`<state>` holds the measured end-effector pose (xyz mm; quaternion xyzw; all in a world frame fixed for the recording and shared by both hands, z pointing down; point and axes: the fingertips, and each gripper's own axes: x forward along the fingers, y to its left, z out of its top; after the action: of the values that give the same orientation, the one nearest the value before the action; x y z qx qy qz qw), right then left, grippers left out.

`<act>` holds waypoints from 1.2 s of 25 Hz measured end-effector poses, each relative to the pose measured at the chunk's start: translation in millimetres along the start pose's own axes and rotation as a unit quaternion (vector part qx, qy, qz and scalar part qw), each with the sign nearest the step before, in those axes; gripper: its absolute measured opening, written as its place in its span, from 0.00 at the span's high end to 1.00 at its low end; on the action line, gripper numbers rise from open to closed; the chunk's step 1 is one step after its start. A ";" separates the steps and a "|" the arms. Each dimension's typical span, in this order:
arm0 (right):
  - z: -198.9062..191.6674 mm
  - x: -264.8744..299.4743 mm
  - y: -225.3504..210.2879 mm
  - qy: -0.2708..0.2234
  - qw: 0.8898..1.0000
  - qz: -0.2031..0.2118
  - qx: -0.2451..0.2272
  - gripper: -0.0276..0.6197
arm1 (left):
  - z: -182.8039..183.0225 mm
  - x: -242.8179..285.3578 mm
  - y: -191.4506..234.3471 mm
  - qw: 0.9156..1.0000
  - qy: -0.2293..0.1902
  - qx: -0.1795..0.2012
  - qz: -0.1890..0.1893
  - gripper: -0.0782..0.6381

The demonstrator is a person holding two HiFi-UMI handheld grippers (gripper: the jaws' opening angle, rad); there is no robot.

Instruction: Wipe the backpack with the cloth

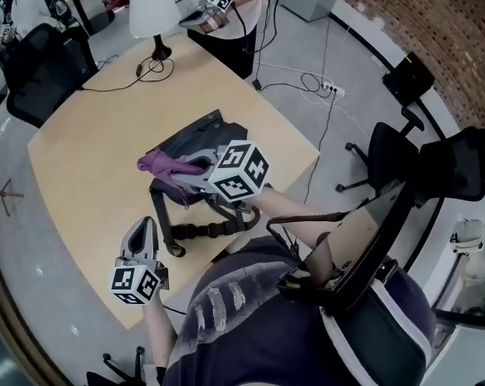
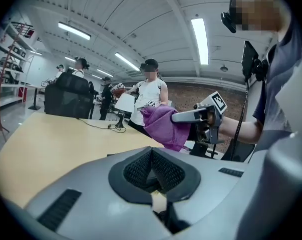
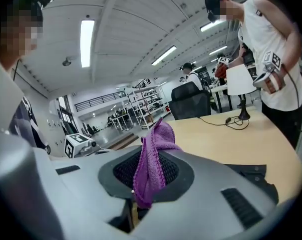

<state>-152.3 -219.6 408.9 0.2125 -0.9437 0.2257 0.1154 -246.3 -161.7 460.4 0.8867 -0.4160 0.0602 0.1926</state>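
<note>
Holding the cloth (image 1: 157, 163) over the backpack (image 1: 195, 133) on the table (image 1: 81, 175)
The right gripper (image 1: 186, 170) pinches the cloth; the left gripper (image 1: 145, 227) is closed on nothing. Press flat and sweep evenly.

Person in dark navy short-sleeved tee (image 1: 250, 296), pale brush-stroke print across front. Black head camera (image 2: 230, 15) worn up top; thin black cable (image 2: 245, 109) trailing down from it. Left gripper (image 1: 142, 230), right gripper (image 1: 180, 172): smooth grey shells, black ribbed pads (image 2: 138, 170), black slotted vents. Each carries white cube (image 1: 240, 170) bearing black square markers.
</note>
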 end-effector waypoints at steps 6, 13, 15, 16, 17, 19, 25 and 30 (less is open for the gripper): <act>-11.1 -53.5 9.5 -0.035 0.999 0.028 0.012 0.91 | -1.5 15.5 -46.1 0.999 0.020 0.024 0.004 0.88; -61.4 -139.8 -8.0 -0.046 0.996 0.034 0.070 0.91 | -16.4 37.3 -134.9 1.000 0.016 0.016 0.010 0.88; -68.9 -165.1 -4.5 -0.056 0.995 0.045 0.074 0.91 | -21.9 39.0 -159.6 0.999 0.018 0.021 0.017 0.88; -73.0 -176.9 -2.3 -0.057 0.995 0.049 0.072 0.91 | -24.1 38.8 -170.9 0.999 0.018 0.023 0.023 0.88; -77.5 -188.3 -0.3 -0.058 0.995 0.052 0.069 0.91 | -26.3 38.2 -182.1 0.999 0.016 0.023 0.029 0.88; -87.4 -209.5 2.7 -0.058 0.994 0.059 0.067 0.91 | -32.2 36.8 -204.8 0.999 0.014 0.024 0.038 0.88; -118.6 -248.0 16.6 -0.041 0.992 0.084 0.081 0.91 | -53.1 20.7 -264.9 0.998 0.017 0.012 0.060 0.88; -129.5 -252.6 45.1 -0.035 0.990 0.110 0.081 0.91 | -53.0 -7.0 -281.7 0.996 0.006 0.017 0.082 0.88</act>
<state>66.2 -33.5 425.6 0.1237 -0.9434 0.3051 0.0393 -33.6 27.4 425.1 0.8525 -0.4851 0.0882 0.1739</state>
